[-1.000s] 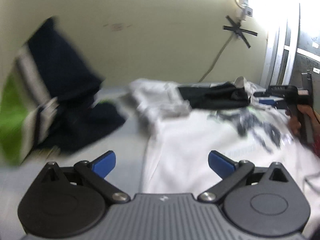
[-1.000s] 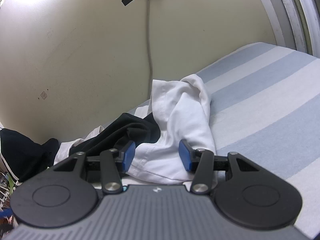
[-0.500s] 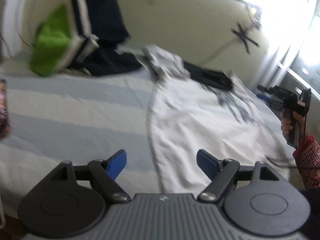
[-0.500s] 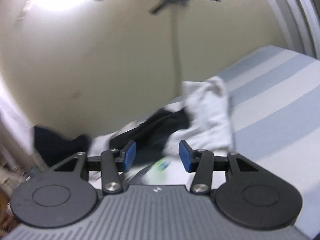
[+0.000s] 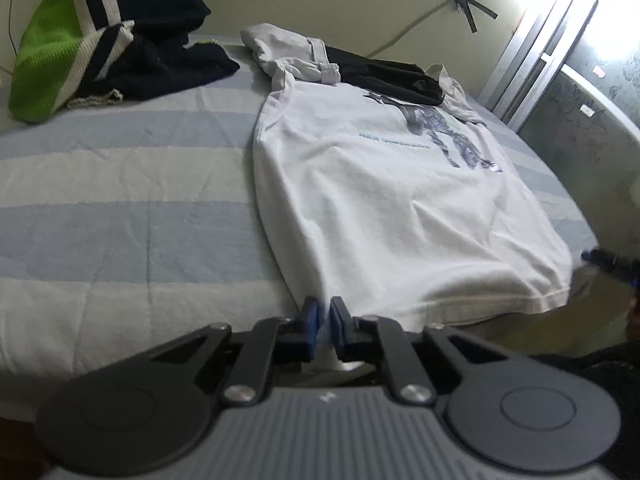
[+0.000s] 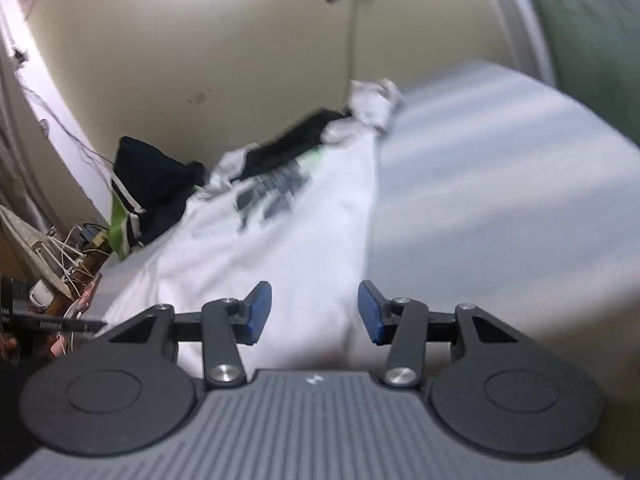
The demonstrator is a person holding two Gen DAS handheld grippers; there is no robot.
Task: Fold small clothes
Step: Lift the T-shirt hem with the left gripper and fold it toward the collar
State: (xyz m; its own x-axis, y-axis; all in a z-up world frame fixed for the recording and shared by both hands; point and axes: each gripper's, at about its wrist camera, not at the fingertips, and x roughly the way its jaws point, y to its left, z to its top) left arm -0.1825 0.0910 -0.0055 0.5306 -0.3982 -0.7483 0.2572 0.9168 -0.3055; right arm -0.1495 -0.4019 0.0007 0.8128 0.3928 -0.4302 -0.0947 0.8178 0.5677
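Observation:
A white T-shirt (image 5: 384, 184) with a grey print lies spread on the striped bed, its hem toward me at the bed's near edge. My left gripper (image 5: 323, 320) is shut on the shirt's near left hem corner. My right gripper (image 6: 314, 312) is open, hovering over the shirt's (image 6: 280, 248) near right part, with cloth showing between its fingers. It shows blurred at the right edge of the left wrist view (image 5: 612, 264).
A blue-and-white striped bed (image 5: 120, 184) holds a dark, green and white knit pile (image 5: 100, 36) at the back left and black and white clothes (image 5: 360, 68) by the wall. Cluttered furniture with cables (image 6: 60, 264) stands left of the bed.
My left gripper pulled back to the bed's near edge and shut on the shirt hem. My right gripper pulled back from the far clothes pile, opened wider and now sits over the shirt.

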